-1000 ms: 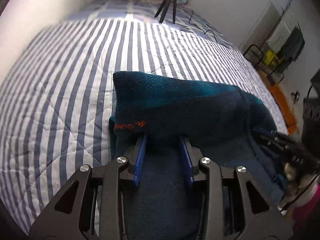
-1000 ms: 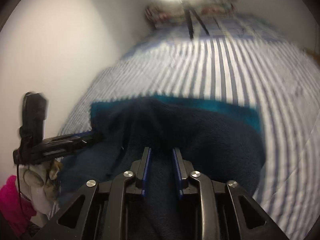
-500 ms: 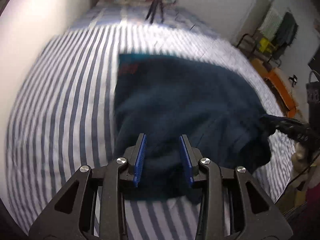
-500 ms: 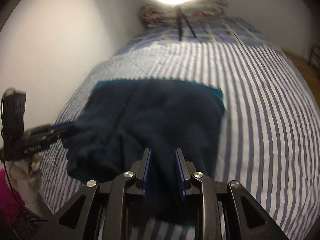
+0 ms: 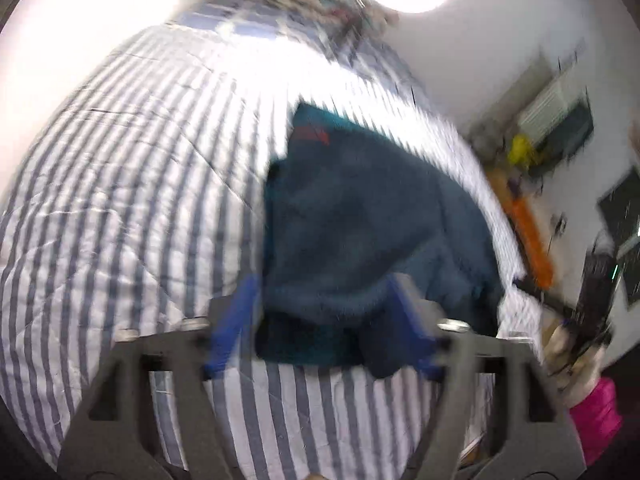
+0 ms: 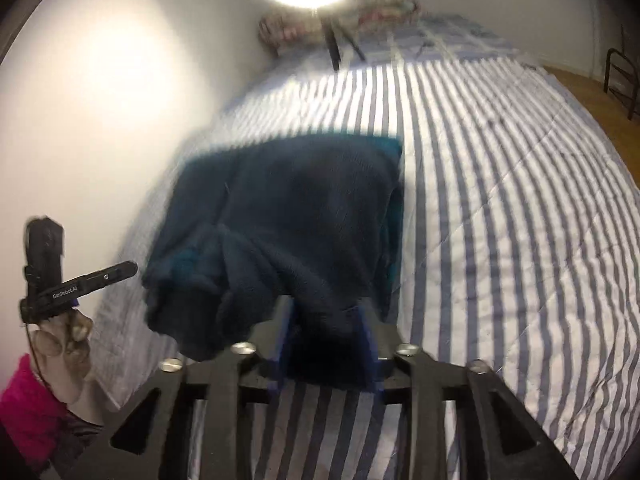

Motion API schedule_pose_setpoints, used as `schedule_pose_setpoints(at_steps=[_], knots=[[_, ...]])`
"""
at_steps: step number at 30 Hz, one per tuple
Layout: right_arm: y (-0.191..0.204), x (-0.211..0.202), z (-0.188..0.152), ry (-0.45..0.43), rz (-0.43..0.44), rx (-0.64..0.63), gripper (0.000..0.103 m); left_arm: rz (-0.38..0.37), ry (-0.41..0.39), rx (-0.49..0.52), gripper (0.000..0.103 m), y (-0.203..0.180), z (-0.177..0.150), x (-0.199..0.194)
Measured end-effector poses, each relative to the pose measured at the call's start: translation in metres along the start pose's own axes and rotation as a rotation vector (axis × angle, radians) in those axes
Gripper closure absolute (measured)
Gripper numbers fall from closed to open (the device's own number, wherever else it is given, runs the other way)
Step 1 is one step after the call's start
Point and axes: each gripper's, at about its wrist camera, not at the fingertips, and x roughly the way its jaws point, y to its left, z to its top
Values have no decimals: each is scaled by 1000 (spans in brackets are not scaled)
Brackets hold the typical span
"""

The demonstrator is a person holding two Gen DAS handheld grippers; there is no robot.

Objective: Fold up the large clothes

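The dark teal fleece garment (image 5: 372, 232) is lying folded over on the striped bed (image 5: 132, 208), bunched near the bed's front edge, roughly 12 o'clock from both cameras. The left gripper (image 5: 320, 328) has its jaws opening, spread wide, with the hem sitting between them but no pad pressing on it. The right gripper (image 6: 328, 340) is opening too; cloth still sits between its blue pads (image 6: 282, 344), though it looks let go rather than pinched. My guess is both let go together so the fold lands flat instead of getting dragged. The lump at 8 o'clock in the right view probably needs smoothing.
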Motion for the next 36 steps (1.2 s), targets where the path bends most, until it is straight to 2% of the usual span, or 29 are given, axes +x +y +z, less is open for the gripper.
schedule_pose_setpoints(at_steps=[1, 2, 3, 6, 9, 14, 16, 20, 24, 26, 29, 30, 32, 34, 36], knots=[[-5, -2, 1, -28, 2, 15, 29, -13, -11, -41, 18, 7, 5, -3], [-11, -3, 3, -48, 6, 38, 20, -33, -10, -89, 18, 16, 10, -2], [-20, -1, 5, -55, 22, 78, 18, -57, 1, -153, 18, 26, 15, 2], [-36, 14, 10, -16, 86, 154, 17, -115, 47, -251, 18, 43, 25, 21], [-40, 33, 15, 24, 98, 162, 15, -156, 135, -291, 18, 50, 31, 53], [-54, 65, 13, 75, 147, 227, 13, -193, 196, -364, 18, 56, 30, 90], [-62, 76, 13, 97, 187, 278, 13, -201, 215, -372, 18, 59, 29, 101], [-65, 96, 11, 122, 205, 300, 11, -212, 219, -336, 18, 57, 31, 113], [-64, 110, 15, 101, 253, 315, 11, -222, 217, -335, 20, 51, 35, 125], [-62, 121, 17, 115, 309, 339, 21, -210, 223, -312, 27, 42, 40, 135], [-53, 129, 20, 126, 298, 307, 25, -181, 226, -274, 34, 33, 42, 143], [-50, 131, 21, 133, 302, 301, 31, -172, 223, -262, 38, 30, 43, 144], [-45, 132, 24, 138, 302, 300, 53, -168, 216, -246, 58, 25, 45, 144], [-35, 123, 30, 131, 271, 248, 66, -139, 194, -215, 67, 14, 48, 140], [-25, 121, 39, 123, 229, 187, 72, -100, 169, -153, 72, -1, 51, 136]])
